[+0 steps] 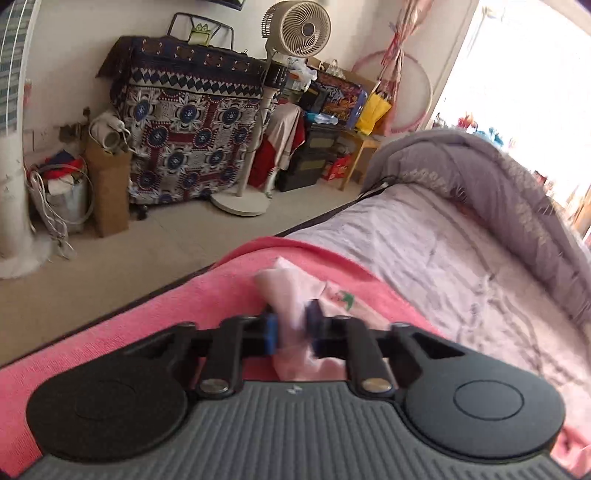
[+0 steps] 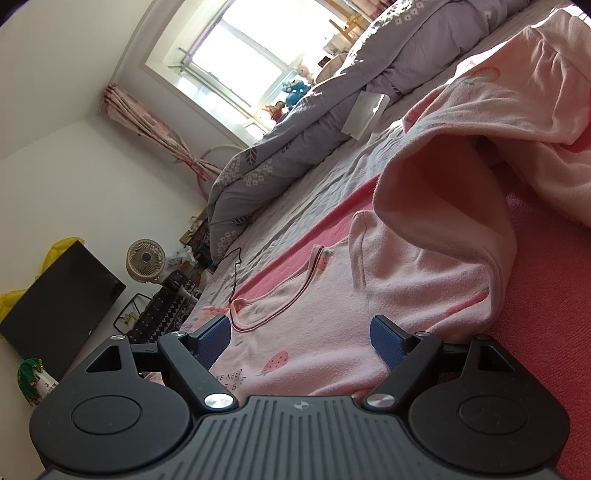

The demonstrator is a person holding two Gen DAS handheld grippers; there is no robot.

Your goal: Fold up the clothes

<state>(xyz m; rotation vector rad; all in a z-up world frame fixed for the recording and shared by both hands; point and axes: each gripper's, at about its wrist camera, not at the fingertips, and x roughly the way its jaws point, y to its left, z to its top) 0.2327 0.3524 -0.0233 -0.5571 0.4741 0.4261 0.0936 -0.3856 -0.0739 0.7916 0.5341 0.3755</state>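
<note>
A pale pink garment with strawberry prints [image 2: 314, 295] lies on a bright pink blanket [image 2: 546, 295] spread over the bed. Its neckline faces left in the right wrist view, and one part is lifted into a raised fold [image 2: 443, 192]. My right gripper [image 2: 301, 328] hovers open just over the shirt's front, its blue pads wide apart and pressing nothing. In the left wrist view my left gripper [image 1: 291, 325] is shut on a bunched bit of the pink garment [image 1: 284, 280], above the pink blanket [image 1: 184, 306]. That view is blurred.
A lilac sheet [image 1: 424, 240] and a heaped grey duvet [image 1: 498, 177] fill the far side of the bed. A white card [image 2: 364, 110] and a black cable [image 2: 234, 273] lie on the sheet. Beyond the bed edge stand a pedestal fan [image 1: 304, 27] and patterned-cloth-covered furniture [image 1: 192, 129].
</note>
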